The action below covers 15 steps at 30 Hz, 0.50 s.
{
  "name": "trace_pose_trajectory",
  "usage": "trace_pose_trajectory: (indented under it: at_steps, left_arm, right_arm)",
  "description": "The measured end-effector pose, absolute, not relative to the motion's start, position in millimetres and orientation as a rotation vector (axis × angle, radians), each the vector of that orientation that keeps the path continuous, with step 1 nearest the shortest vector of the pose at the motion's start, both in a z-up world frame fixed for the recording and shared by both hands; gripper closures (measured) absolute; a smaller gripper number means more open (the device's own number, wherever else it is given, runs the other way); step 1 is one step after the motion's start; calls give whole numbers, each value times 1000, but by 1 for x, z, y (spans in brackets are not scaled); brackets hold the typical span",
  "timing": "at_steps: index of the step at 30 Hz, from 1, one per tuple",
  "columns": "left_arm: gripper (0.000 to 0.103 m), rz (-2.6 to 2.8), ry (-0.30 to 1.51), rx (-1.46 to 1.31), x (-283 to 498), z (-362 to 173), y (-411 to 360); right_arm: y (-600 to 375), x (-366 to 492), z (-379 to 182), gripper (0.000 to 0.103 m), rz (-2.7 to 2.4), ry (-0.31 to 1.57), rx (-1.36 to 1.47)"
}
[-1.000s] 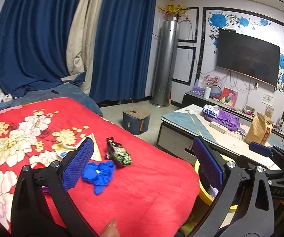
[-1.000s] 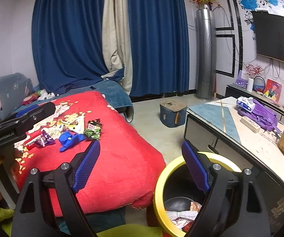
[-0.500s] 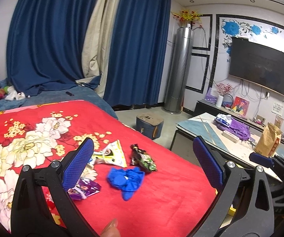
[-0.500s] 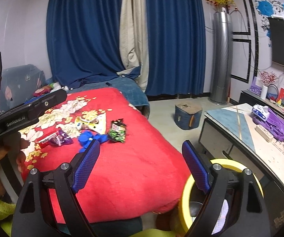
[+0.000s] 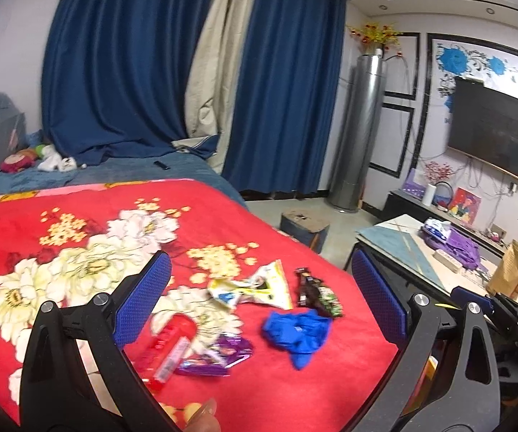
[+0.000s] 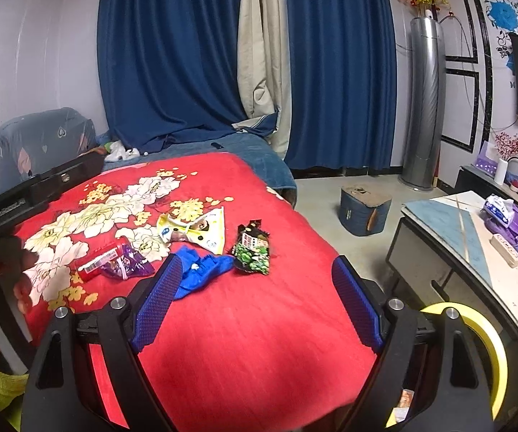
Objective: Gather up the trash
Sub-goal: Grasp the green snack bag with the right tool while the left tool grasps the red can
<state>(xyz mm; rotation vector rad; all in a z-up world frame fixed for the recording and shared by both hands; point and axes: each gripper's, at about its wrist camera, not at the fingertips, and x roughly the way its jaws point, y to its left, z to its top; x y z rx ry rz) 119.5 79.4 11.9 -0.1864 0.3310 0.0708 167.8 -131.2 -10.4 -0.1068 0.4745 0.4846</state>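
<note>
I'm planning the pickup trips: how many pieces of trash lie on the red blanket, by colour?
Blue crumpled piece: 1
Green-and-black snack packet: 1
White-and-yellow wrapper: 1
Purple wrapper: 1
Red packet: 1
Total: 5, all on the red blanket

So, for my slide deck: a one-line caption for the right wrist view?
Open right gripper hovers over red floral blanket strewn with wrappers and blue glove, yellow-rimmed bin alongside.
</note>
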Motion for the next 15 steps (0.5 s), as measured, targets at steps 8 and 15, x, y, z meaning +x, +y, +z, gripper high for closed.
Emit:
trace_pose_trajectory:
  at_steps: [8, 15]
  left_arm:
    - [11, 133, 399, -214, 120, 1, 115]
    - [11, 161, 489, -244, 123, -16, 149]
  right_arm:
    - [-105, 198, -22, 25, 503, 512, -120]
    - [-86, 235, -35, 33, 493, 567, -133]
